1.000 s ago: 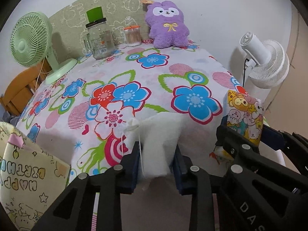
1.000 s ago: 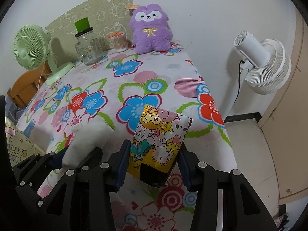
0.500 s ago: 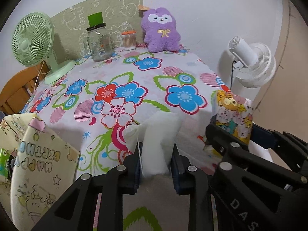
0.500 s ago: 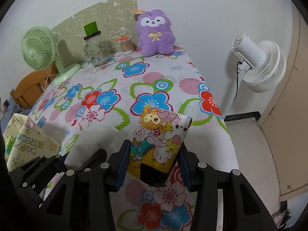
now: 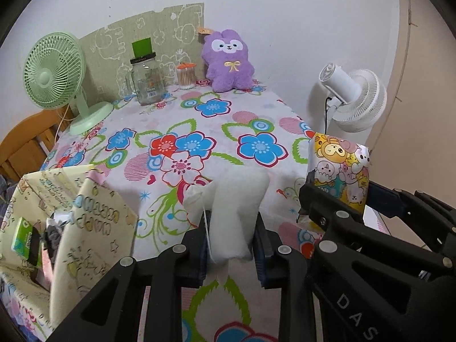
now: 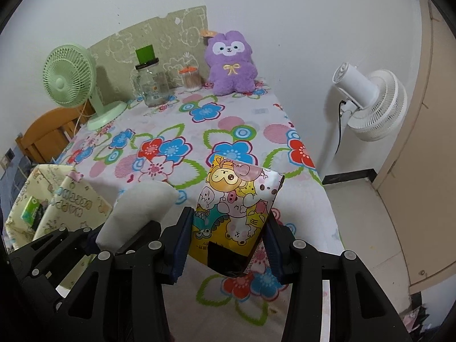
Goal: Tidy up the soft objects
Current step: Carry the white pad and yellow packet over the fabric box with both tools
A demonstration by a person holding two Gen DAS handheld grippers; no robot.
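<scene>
My left gripper (image 5: 230,238) is shut on a white soft pad (image 5: 232,208) and holds it off the near edge of the flowered table (image 5: 199,131). My right gripper (image 6: 228,239) is shut on a colourful cartoon-print tissue pack (image 6: 236,202), also held off the near table edge; the pack shows in the left wrist view (image 5: 339,168). The white pad shows in the right wrist view (image 6: 136,211). A cream "Happy Birthday" box (image 5: 71,228) stands open at the lower left with a green packet (image 5: 27,239) inside. A purple plush (image 5: 228,59) sits at the table's far end.
On the far table stand a green desk fan (image 5: 57,71), a glass jar with a green lid (image 5: 145,79) and a cotton-swab tub (image 5: 186,75). A white standing fan (image 5: 353,97) is right of the table. A wooden chair (image 5: 25,142) is at left.
Both grippers have pulled back and risen from the table with their loads. The table looks farther away, and the birthday box has come further into view at lower left, showing its inside.
</scene>
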